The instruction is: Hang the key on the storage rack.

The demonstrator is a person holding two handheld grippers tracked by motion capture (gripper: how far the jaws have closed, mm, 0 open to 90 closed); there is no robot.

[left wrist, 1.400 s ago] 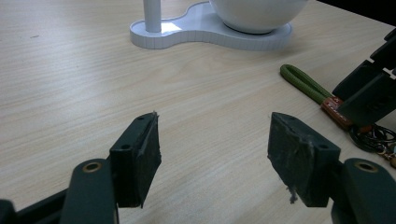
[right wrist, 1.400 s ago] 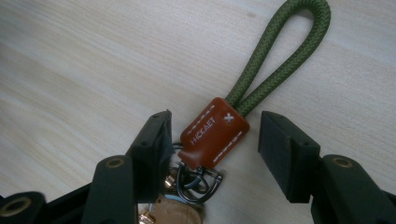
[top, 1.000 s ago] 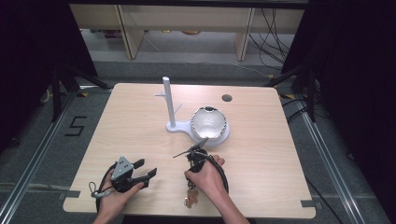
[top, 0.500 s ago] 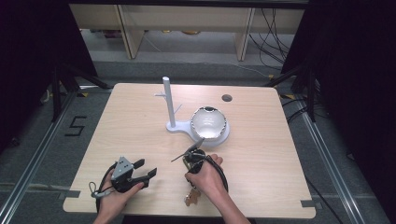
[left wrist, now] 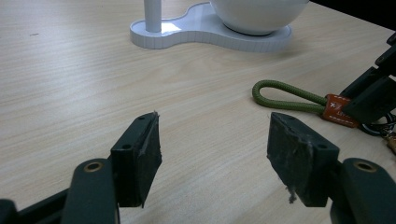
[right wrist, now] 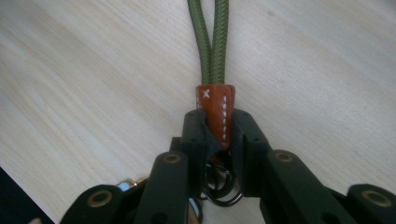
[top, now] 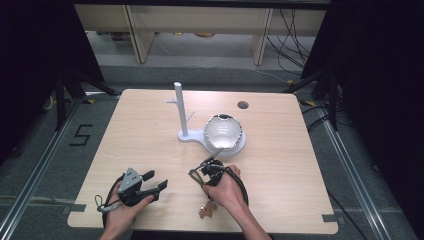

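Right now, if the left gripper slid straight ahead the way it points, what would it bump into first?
Probably the white stand's base: the left gripper has bare table ahead, and the green cord loop looks just off to the side.

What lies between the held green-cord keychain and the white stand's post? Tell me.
Nothing visible. The right gripper, whose jaws have just been closing, is shut on the keychain at its orange leather tab. Bare table lies between it and the white stand; the bowl sits to one side.
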